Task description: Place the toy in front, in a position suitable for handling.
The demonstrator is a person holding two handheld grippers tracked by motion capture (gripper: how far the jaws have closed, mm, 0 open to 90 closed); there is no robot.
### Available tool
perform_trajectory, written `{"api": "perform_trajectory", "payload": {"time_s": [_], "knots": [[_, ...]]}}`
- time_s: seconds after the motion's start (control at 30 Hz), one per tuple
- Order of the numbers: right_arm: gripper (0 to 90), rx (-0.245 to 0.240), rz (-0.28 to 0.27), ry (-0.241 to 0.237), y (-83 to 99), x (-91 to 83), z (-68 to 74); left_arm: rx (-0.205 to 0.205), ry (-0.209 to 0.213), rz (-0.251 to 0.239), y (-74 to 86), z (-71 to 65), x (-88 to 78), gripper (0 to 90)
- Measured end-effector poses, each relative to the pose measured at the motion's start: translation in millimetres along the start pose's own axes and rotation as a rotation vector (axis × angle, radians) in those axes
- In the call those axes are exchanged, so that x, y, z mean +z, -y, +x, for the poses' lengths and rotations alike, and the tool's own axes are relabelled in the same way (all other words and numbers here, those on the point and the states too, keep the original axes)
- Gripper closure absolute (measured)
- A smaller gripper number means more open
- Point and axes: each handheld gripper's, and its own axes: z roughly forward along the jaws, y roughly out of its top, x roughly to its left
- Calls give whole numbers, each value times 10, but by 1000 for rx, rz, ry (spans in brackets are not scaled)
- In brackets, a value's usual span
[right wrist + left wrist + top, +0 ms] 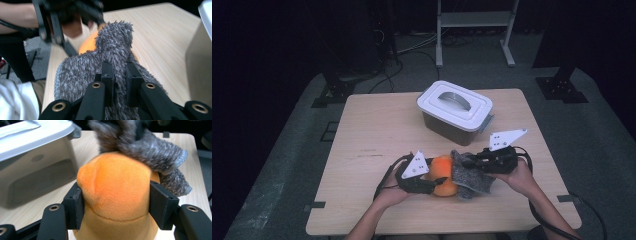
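The work appears to be somewhere in its middle: the grey fuzzy cloth (469, 172) already lies draped against and partly over the orange plush toy (443, 181) near the front of the bench (377, 130), but it covers only the toy's right side, and most of the orange surface remains bare. Whether the cloth is being wrapped on or pulled off cannot be told. The left claw (115, 203) has its jaws set part-way apart and pressed into the toy's flanks, so that the soft body bulges between the two flat black pads. The right claw (119, 75) is nearly closed, pinching a raised fold of the cloth between its jaws. The toy is rounded and smooth, of short velvety pile, with a stitched seam running across its lower part. The cloth is thick and shaggy, mottled grey and white, with a bound edge. Behind them, well apart from both claws, stands a translucent plastic box (455, 112) with a white lid, a curved handle and side clips; its lid is on.
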Motion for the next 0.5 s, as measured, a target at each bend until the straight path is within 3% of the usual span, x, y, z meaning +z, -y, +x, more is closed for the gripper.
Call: {"api": "perform_trajectory", "payload": {"time_s": [0.13, 0.23, 0.27, 0.33, 0.5], "knots": [[798, -52, 8, -8, -178, 92, 69, 30, 15, 7, -45, -47, 39, 362], [800, -36, -31, -25, -224, 109, 63, 43, 37, 5, -41, -68, 52, 365], [799, -44, -23, -25, -238, 126, 67, 68, 30, 6, -55, -98, 55, 364], [799, -65, 10, -1, -222, 161, 70, 55, 26, 5, -54, -85, 50, 363], [799, -26, 16, 1, -94, 122, 18, 27, 17, 0, -9, -44, 16, 364]]}}
